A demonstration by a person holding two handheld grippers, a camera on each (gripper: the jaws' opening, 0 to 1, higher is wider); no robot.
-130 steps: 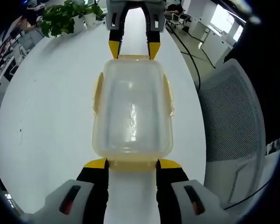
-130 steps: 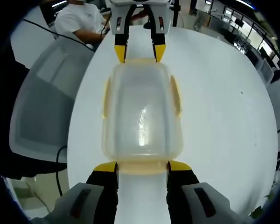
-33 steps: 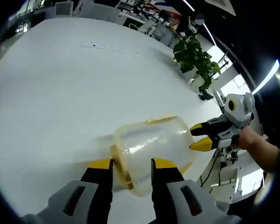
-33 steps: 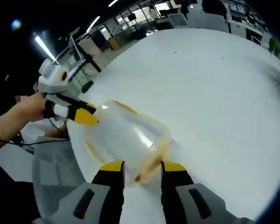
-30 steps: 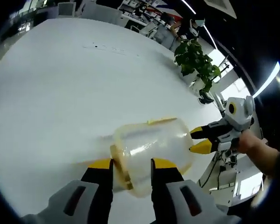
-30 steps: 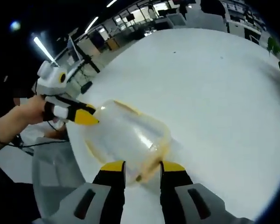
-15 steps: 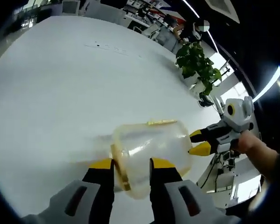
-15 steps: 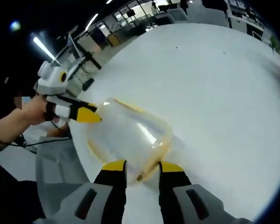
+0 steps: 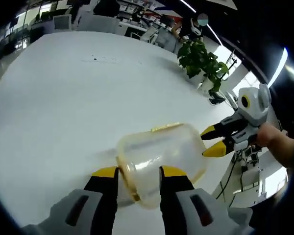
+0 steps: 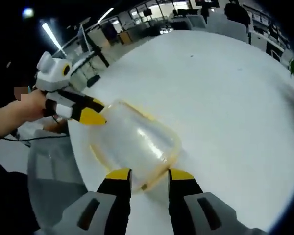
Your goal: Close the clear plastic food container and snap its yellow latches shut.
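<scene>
Container point(image 9: 159, 159) now tilted off counter point(image 9: 54, 98), since earlier flat; left hand-held gripper point(image 9: 136, 172) and right hand-held gripper point(image 10: 144, 174) clenched on opposite ends.

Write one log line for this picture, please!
left gripper: at one container end | right gripper: at opposite end | clear food container: lid on, white table | yellow latch: between left jaws

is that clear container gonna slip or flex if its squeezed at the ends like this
The container looks empty and see-through, so probably light. Its thin clear walls glare, which suggests smooth plastic that may slide against the left tongs and right tongs at its ends. It appears tilted off the table, so with such small contact at each end it might pivot or flex a little.
</scene>
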